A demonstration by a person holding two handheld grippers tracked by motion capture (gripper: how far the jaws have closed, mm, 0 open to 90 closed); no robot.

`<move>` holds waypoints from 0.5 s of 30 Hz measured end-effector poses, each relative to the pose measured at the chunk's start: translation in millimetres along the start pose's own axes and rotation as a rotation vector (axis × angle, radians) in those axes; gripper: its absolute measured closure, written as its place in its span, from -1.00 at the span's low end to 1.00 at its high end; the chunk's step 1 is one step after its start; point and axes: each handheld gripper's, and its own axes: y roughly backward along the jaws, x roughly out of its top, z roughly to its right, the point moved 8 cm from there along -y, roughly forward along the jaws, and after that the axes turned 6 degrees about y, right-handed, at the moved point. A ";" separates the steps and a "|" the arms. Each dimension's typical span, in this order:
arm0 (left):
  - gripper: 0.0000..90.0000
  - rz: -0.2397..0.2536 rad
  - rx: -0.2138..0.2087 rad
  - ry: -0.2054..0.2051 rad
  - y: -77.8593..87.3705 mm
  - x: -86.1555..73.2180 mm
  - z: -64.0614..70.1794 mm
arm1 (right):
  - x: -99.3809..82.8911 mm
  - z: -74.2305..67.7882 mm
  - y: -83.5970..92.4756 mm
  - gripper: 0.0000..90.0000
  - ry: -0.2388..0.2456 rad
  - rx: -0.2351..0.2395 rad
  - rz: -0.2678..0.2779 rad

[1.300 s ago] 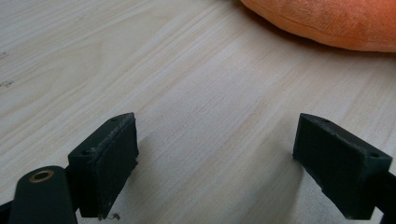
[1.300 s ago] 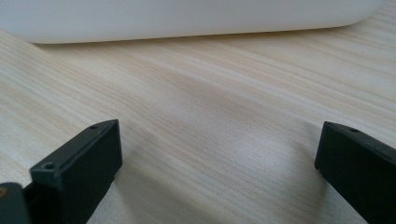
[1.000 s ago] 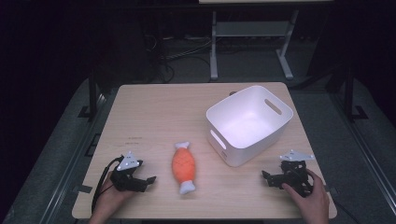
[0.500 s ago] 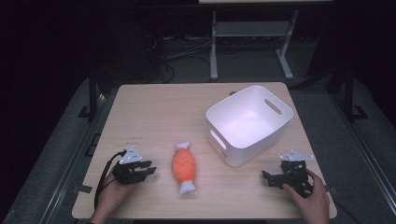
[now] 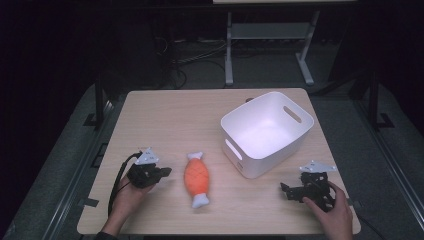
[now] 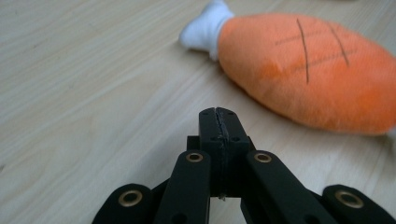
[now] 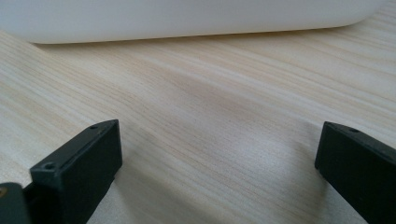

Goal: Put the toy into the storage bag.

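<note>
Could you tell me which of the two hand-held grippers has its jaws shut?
The left hand-held gripper, beside the orange plush toy; the right one's stand wide apart.

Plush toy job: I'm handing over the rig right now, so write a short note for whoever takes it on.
Left hand-held gripper: its jaws have just been closing and now meet, with nothing between them. It rests on the table, tips aimed at the orange plush toy but short of it.
Right hand-held gripper: jaws wide open, holding nothing, low over the table in front of the white bin.
Plush toy lies flat on the table, left of the bin, untouched.
Done: nothing moved so far.
Left: probably open the left jaws, grip the toy and drop it in the bin.
</note>
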 end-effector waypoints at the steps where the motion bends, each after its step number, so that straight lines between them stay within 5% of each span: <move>1: 0.99 -0.005 -0.008 0.003 -3.0 3.3 0.1 | 0.0 0.0 0.0 -1.00 0.000 0.000 0.000; 15: 0.99 0.004 -0.009 -0.010 -23.4 31.3 -1.2 | 0.0 0.0 0.0 -1.00 0.000 0.000 0.000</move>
